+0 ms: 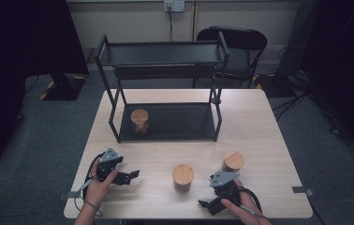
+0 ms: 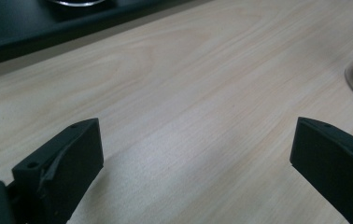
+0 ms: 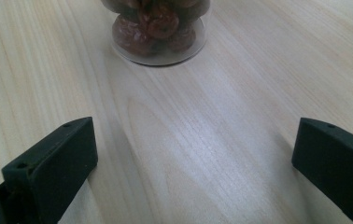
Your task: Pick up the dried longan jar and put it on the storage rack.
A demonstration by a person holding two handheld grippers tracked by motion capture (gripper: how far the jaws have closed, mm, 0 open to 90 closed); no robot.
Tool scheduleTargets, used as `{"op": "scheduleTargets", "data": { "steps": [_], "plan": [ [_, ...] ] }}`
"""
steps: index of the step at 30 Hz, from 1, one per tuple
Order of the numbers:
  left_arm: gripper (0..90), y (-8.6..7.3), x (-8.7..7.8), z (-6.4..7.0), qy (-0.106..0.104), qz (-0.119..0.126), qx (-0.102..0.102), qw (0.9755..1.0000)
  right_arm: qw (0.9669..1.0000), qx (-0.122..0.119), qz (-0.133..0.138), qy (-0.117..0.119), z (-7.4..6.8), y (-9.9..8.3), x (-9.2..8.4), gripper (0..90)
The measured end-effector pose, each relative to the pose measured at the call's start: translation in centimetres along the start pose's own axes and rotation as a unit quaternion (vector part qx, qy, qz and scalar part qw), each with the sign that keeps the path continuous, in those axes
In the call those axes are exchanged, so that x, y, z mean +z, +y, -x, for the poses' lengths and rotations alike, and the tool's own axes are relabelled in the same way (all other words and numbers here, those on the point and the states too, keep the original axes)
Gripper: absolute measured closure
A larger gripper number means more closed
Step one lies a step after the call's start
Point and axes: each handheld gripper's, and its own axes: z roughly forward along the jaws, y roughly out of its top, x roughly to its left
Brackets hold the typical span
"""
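Jaws of both the left gripper and right gripper stood wide, empty, low on the table, flanking the middle jar, presumably readying a grasp.

A pale wooden table stands on grey carpet. Behind it a black folding chair is pushed close to the far edge. The back wall is cream-coloured, with a white socket plate and a cable hanging from it. Dark shapes fill both upper corners, perhaps curtains or stands; it is too dim to tell. Light falls evenly from above.
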Motion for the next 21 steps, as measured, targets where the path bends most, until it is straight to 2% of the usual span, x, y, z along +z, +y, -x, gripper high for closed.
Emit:
{"op": "scheduleTargets", "data": {
  "steps": [7, 12, 19, 21],
  "plan": [
    [2.4, -0.3, 0.0, 0.3, 0.015, -0.014, 0.003, 0.9998, 1.0000, 0.002, -0.001, -0.002, -0.1, 0.0, 0.0, 0.0],
    [2.4, 0.0, 0.2, 0.6, 0.021, -0.026, 0.014, 0.9993, 1.0000, 0.004, -0.001, -0.005, -0.2, 0.0, 0.0, 0.0],
    [0.8, 0.3, 0.3, 1.3, 0.028, -0.041, 0.043, 0.9978, 1.0000, 0.004, -0.001, -0.004, -0.2, 0.0, 0.0, 0.0],
    [0.7, 0.4, 0.4, 1.6, 0.032, -0.046, 0.057, 0.9968, 1.0000, 0.004, -0.001, -0.004, -0.2, 0.0, 0.0, 0.0]
  ]
}}
